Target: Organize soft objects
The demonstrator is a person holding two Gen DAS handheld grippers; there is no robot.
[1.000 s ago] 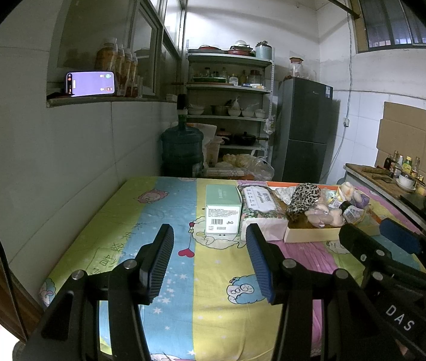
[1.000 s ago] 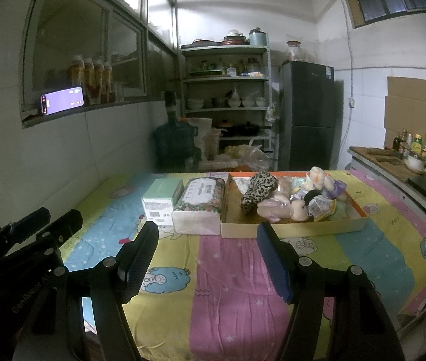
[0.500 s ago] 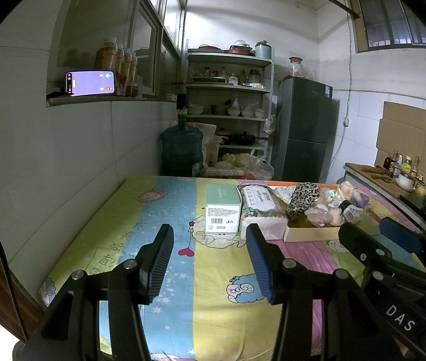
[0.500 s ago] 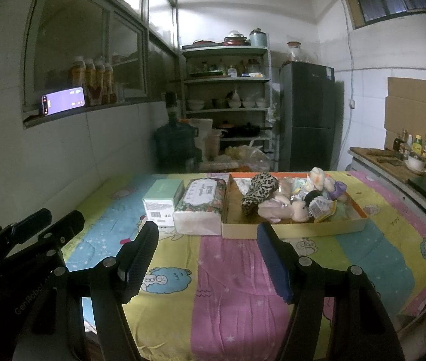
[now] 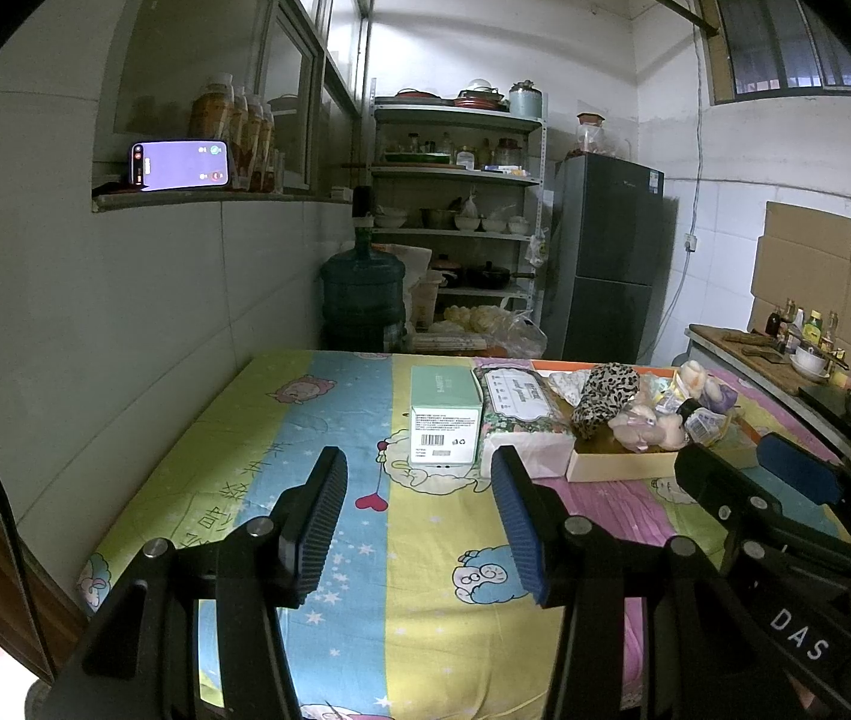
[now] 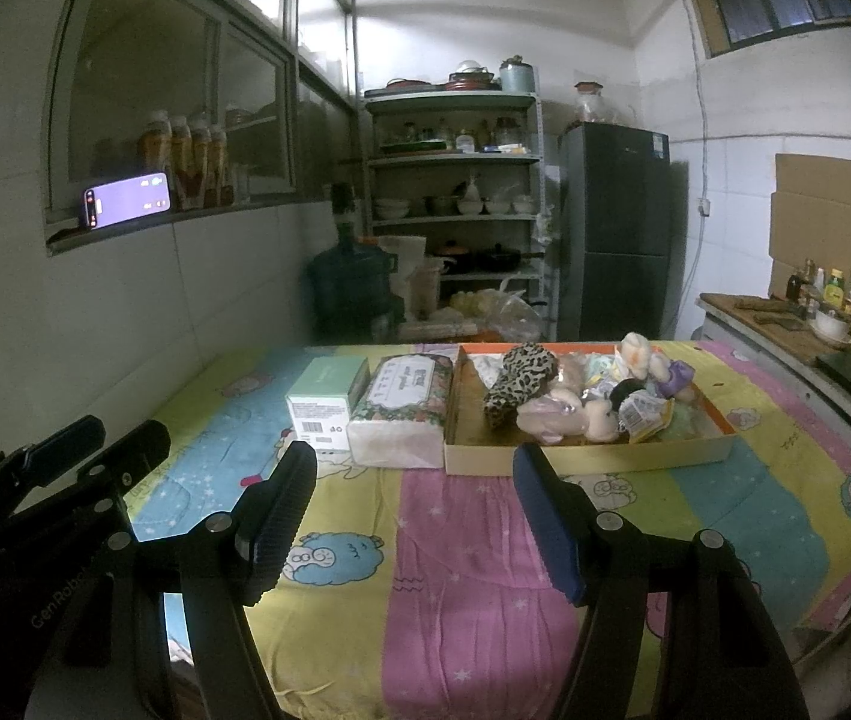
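A shallow cardboard box (image 6: pixel 593 456) (image 5: pixel 617 465) on the table holds several soft things: a leopard-print piece (image 6: pixel 515 378) (image 5: pixel 602 396), pale pink plush toys (image 6: pixel 551 417) (image 5: pixel 644 426) and small packets (image 6: pixel 641 408). A floral tissue pack (image 6: pixel 401 414) (image 5: pixel 518 414) and a green carton (image 6: pixel 323 396) (image 5: pixel 445 420) stand left of it. My left gripper (image 5: pixel 419 516) is open and empty, above the near table, in front of the carton. My right gripper (image 6: pixel 413 516) is open and empty, in front of the tissue pack and box.
The table has a colourful cartoon cloth (image 6: pixel 461 576). A wall runs along its left side. Behind it stand a water jug (image 5: pixel 362 294), a shelf rack (image 5: pixel 455 222) and a dark fridge (image 5: pixel 611 258). A counter with bottles (image 6: pixel 815 312) is at the right.
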